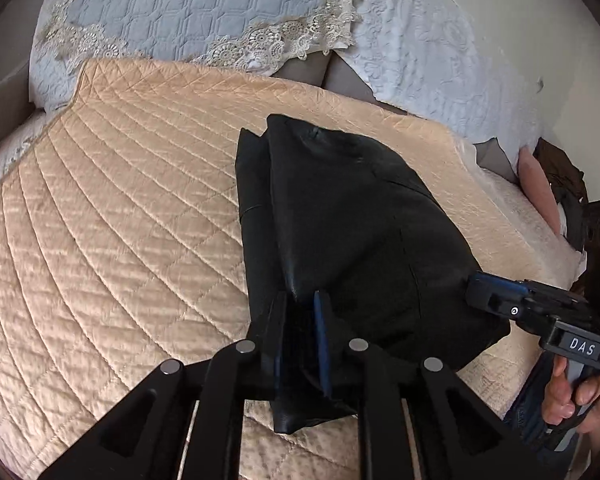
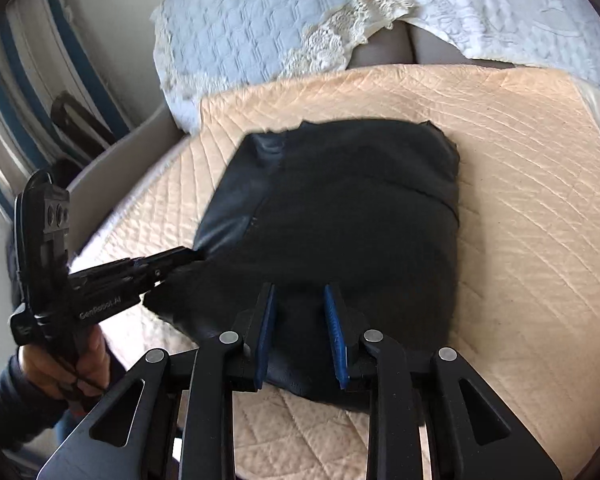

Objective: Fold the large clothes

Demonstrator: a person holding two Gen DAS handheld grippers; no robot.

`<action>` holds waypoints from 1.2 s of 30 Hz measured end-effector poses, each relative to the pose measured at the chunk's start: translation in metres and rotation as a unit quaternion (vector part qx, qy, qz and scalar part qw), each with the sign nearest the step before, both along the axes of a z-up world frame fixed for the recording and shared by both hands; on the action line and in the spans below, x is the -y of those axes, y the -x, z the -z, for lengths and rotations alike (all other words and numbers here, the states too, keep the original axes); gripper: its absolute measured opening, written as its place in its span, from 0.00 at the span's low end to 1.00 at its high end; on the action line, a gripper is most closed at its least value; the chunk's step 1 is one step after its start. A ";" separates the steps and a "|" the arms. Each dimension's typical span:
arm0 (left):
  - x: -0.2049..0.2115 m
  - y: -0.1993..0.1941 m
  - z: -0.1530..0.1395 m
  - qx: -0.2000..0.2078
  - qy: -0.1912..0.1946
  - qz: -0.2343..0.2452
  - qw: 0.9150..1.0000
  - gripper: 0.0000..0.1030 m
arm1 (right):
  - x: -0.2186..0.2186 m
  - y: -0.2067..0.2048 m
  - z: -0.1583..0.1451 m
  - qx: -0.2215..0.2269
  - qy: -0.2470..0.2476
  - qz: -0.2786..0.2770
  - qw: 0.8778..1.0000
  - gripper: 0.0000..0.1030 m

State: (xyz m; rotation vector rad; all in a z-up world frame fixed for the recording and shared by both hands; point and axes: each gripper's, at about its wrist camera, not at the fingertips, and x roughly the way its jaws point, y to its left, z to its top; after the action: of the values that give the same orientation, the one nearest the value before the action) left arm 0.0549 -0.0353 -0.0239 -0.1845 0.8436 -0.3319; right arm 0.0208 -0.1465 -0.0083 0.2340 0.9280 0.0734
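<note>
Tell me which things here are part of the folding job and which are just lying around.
Part of the job:
black garment
left tool, pinching its near edge
right tool, at its near edge
peach quilted cover it lies on

Just lying about:
lace-trimmed pillow
white embossed pillow
pink cushion

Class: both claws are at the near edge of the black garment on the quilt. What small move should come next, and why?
Probably lift the near edge and carry it toward the far edge. The left claw is shut on the black garment, the right claw straddles that edge, and the garment lies bunched on the quilt.
</note>
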 end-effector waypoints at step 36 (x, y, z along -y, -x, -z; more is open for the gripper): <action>0.021 -0.033 -0.044 0.014 -0.029 -0.001 0.999 0.21 | 0.028 -0.021 -0.020 0.012 -0.007 0.033 0.999 0.27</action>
State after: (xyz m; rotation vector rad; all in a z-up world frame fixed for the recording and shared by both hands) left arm 0.0881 -0.0563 0.0202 -0.1255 0.8244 -0.3074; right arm 0.0422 -0.1741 0.0117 0.2760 0.8950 0.0225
